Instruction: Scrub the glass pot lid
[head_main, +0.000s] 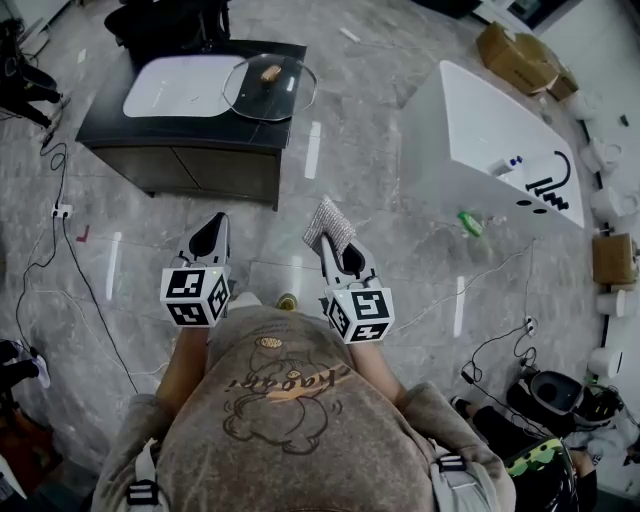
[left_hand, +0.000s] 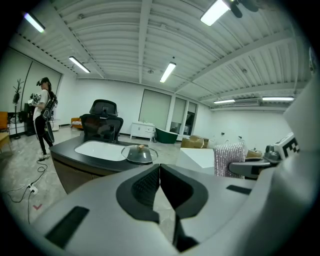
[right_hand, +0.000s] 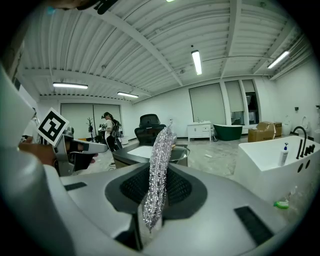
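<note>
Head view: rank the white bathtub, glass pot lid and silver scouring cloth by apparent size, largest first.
1. white bathtub
2. glass pot lid
3. silver scouring cloth, smallest although nearest the camera

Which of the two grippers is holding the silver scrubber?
The right gripper: the silver scrubber is clamped between its jaws, while the left gripper is shut on nothing.
</note>
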